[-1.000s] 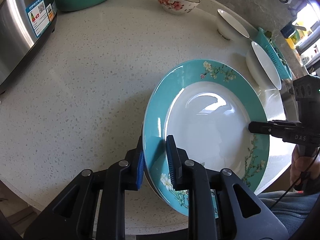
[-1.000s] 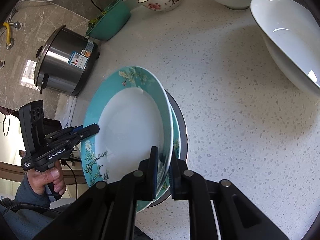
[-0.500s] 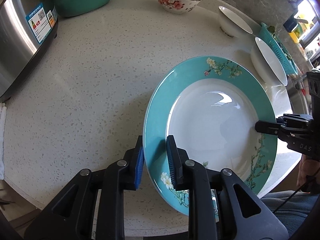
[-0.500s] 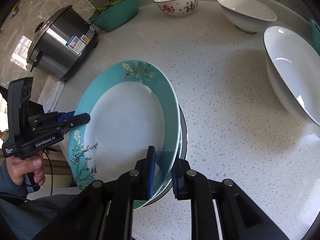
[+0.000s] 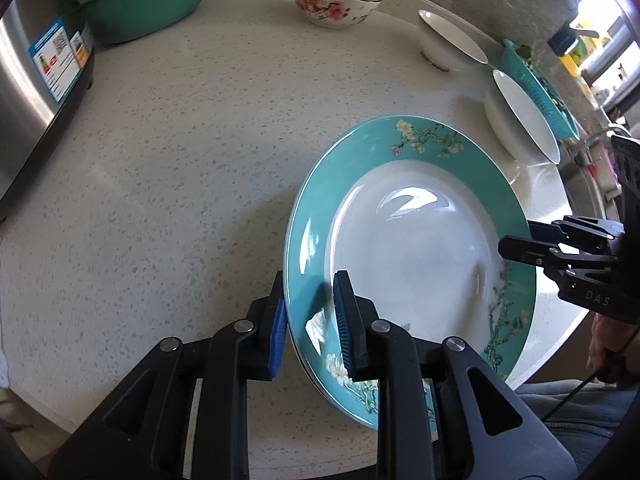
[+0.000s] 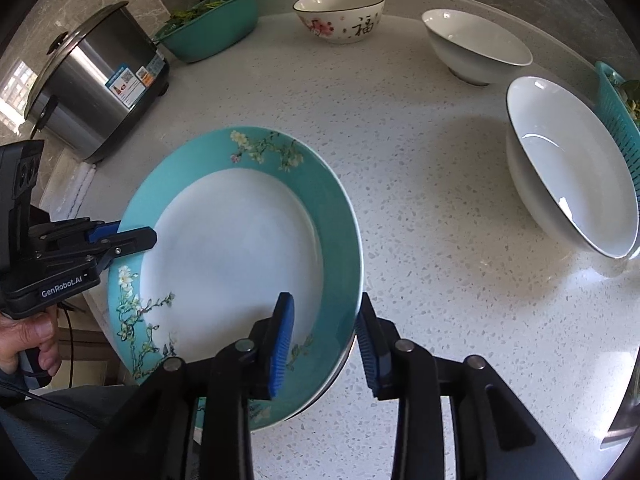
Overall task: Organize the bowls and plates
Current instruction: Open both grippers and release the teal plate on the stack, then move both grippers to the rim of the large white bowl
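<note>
A teal-rimmed plate with blossom print (image 5: pixel 408 256) (image 6: pixel 240 248) lies on top of another plate near the counter's front edge. My left gripper (image 5: pixel 310 328) straddles its left rim with jaws open, pads apart from the rim. My right gripper (image 6: pixel 324 344) straddles its right rim, jaws open wide. Each gripper shows in the other's view, the right one (image 5: pixel 516 246) and the left one (image 6: pixel 136 236). A floral bowl (image 6: pixel 340 16), a small white bowl (image 6: pixel 476 46) and a large white bowl (image 6: pixel 572 164) stand farther back.
A steel rice cooker (image 6: pixel 92 84) stands at the back left, next to a teal basin of greens (image 6: pixel 212 24). A teal colander (image 6: pixel 616 120) sits behind the large white bowl. The speckled counter (image 6: pixel 420 200) ends just below the plates.
The plate has settled flat onto the stack. Both grippers have opened and let go of its rim; the right jaws spread widest.
</note>
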Demonstrator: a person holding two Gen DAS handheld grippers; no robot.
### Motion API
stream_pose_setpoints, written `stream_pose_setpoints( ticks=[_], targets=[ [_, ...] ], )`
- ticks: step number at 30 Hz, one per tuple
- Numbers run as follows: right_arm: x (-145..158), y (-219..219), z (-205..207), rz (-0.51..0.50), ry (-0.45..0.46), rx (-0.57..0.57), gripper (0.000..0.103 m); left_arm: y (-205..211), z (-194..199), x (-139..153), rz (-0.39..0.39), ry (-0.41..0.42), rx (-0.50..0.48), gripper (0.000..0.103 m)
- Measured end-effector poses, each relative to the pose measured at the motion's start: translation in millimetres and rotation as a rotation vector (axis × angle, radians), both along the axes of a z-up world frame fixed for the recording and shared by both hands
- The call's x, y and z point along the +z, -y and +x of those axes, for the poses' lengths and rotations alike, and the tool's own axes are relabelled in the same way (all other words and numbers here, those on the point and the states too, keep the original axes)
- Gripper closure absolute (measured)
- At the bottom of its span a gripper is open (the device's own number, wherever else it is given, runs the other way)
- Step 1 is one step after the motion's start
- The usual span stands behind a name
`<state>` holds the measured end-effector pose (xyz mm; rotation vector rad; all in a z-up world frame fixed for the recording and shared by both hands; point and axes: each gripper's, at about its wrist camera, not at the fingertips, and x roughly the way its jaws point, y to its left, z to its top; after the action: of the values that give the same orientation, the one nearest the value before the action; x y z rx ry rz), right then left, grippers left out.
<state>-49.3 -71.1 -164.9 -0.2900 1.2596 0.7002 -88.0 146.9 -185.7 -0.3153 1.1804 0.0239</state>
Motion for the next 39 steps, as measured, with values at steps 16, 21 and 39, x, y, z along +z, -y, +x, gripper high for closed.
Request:
stream_pose_setpoints(
  ticks=[16, 21, 39],
  targets=[
    [45, 91, 14, 0.318, -0.019, -0.333, 0.022, -26, 43, 75, -0.137, 0.226, -0.032, 0.012],
    [58, 166, 40, 0.474, -0.070, -0.450, 0.015, 0, 86, 100, -0.227, 0.256, -0.088, 0.000],
    [17, 273, 172, 0.595, -0.199, -0.499, 0.031, 168, 268, 47, -0.168, 0.047, -0.152, 0.002]
  ],
)
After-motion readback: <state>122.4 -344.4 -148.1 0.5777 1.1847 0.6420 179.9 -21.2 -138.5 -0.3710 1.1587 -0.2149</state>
